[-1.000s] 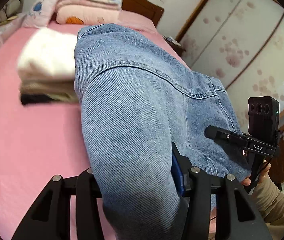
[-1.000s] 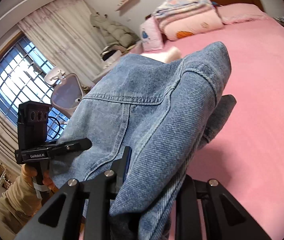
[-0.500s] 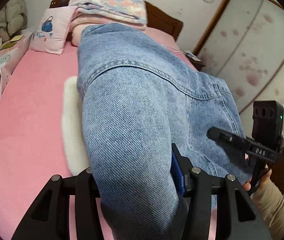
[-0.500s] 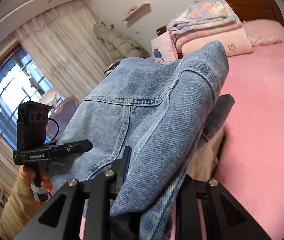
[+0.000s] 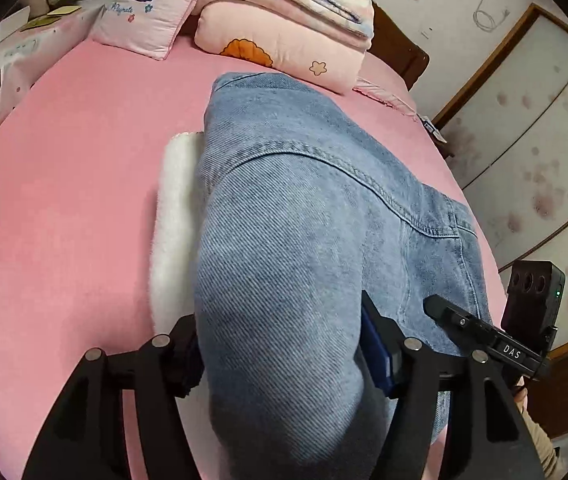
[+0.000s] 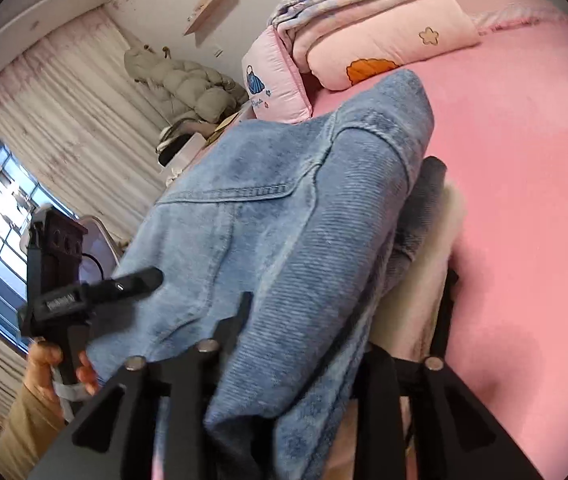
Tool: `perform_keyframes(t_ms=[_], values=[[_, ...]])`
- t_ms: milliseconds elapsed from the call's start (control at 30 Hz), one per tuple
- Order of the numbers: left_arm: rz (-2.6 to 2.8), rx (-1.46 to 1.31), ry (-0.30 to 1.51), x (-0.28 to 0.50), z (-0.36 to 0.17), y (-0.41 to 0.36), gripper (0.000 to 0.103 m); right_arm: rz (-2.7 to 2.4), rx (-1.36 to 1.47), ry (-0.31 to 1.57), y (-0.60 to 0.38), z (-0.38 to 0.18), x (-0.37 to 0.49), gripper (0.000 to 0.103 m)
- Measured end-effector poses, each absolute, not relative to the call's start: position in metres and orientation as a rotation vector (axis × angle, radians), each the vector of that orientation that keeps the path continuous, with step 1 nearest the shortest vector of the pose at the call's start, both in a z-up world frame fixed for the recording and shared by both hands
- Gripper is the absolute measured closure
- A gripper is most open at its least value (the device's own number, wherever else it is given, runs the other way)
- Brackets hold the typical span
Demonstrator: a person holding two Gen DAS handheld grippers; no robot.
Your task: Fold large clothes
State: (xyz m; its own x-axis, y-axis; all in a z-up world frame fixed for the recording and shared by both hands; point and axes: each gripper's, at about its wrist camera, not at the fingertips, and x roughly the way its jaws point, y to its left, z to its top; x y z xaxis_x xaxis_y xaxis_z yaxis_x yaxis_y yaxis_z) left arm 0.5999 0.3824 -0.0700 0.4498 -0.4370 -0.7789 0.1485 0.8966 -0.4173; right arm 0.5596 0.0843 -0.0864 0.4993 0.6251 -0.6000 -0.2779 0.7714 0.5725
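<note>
Fingers of both downward-angled grippers are opening, folded jeans between them.

Pink-sheeted bed with white folded clothes, pillow, stacked quilts at its head.

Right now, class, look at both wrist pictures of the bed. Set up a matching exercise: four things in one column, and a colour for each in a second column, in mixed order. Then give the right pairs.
Things:
1. folded jeans
2. bed sheet
3. fluffy garment under the jeans
4. flower patch on the quilt

Colours:
A. white
B. orange
C. blue
D. pink

Pairs: 1-C, 2-D, 3-A, 4-B
</note>
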Motion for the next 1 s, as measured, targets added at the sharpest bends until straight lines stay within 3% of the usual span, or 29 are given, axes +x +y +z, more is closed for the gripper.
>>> perform_keyframes(t_ms=[67, 167, 267, 500, 1000], values=[[-0.338, -0.316, 1.052, 0.599, -0.078, 0.388, 0.016, 0.559, 0.382, 0.903, 0.089, -0.083, 0.557, 0.062], [-0.317, -0.318, 1.028, 0.586, -0.076, 0.384, 0.013, 0.514, 0.318, 0.927, 0.092, -0.072, 0.548, 0.056], [-0.221, -0.214, 0.98, 0.575, -0.062, 0.372, 0.003, 0.459, 0.266, 0.937, 0.088, -0.06, 0.538, 0.05], [-0.092, -0.087, 0.96, 0.533, -0.024, 0.333, 0.003, 0.38, 0.218, 0.935, 0.062, -0.023, 0.491, 0.049], [-0.098, 0.031, 0.892, 0.358, 0.067, 0.207, 0.003, 0.327, 0.176, 0.924, 0.017, 0.053, 0.344, 0.049]])
